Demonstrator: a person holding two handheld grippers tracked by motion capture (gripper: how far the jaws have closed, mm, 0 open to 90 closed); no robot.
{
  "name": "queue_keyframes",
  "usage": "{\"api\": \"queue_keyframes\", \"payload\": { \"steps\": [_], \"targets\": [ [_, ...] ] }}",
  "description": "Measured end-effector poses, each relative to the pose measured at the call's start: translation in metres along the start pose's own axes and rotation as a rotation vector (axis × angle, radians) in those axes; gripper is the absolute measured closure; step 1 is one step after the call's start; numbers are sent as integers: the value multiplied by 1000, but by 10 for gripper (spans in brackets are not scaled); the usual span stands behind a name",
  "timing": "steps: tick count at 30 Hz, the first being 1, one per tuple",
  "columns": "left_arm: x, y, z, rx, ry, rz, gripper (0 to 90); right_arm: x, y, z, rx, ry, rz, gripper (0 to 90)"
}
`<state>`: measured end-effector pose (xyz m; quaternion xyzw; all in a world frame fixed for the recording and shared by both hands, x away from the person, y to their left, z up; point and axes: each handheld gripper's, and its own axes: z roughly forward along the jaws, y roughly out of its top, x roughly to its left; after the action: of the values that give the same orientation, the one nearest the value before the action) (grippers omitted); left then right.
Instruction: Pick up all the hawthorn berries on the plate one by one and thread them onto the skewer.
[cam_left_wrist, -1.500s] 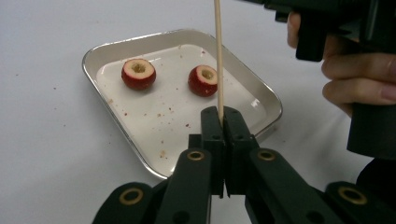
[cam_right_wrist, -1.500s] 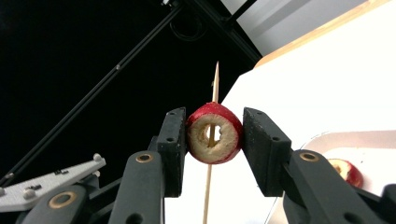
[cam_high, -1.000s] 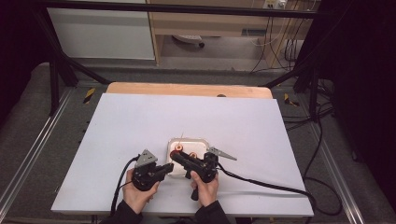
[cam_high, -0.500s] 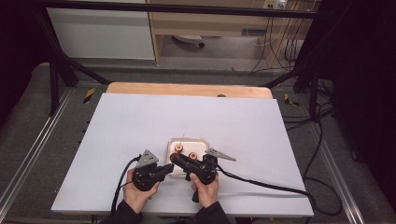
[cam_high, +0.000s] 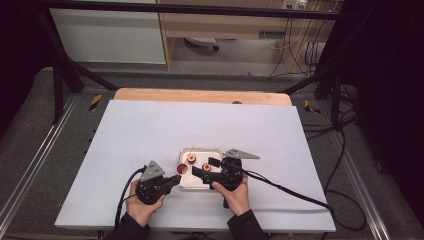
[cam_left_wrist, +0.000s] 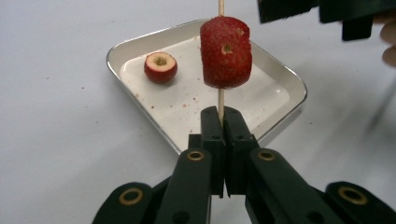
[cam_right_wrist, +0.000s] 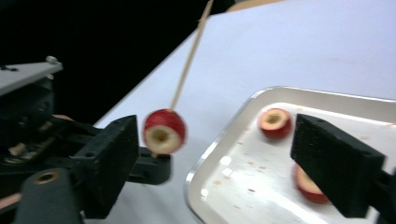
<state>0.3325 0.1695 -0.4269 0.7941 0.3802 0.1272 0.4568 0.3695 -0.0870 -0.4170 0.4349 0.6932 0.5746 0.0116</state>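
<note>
Left tongs (cam_left_wrist: 222, 122) are clamping a skewer (cam_left_wrist: 220, 99) threaded through one fruit piece (cam_left_wrist: 226, 52); right tongs (cam_right_wrist: 243, 163) are gaping, probably needing another piece (cam_right_wrist: 275, 123) from the tray (cam_right_wrist: 219, 140).

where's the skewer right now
The skewer is pinched upright in the left tool, one fruit threaded on it, at the tray's left edge in the high view.

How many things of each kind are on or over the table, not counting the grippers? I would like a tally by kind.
Red fruit pieces: 3 (one on the skewer, two in the tray)
Wooden skewer: 1
Metal tray: 1
Total: 5
</note>
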Motion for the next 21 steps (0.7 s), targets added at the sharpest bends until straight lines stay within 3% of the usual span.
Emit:
{"api": "queue_keyframes", "payload": {
  "steps": [8, 12, 21],
  "targets": [
    [6, -3, -4, 25, 3, 19, 886, -15, 19, -9, 197, -90, -145, 85],
    [8, -4, -6, 32, 10, 27, 886, -17, 27, -8, 340, -152, -260, 84],
    [14, -6, -9, 41, 17, 31, 886, -15, 46, 10, 534, -196, -381, 144]
  ]
}}
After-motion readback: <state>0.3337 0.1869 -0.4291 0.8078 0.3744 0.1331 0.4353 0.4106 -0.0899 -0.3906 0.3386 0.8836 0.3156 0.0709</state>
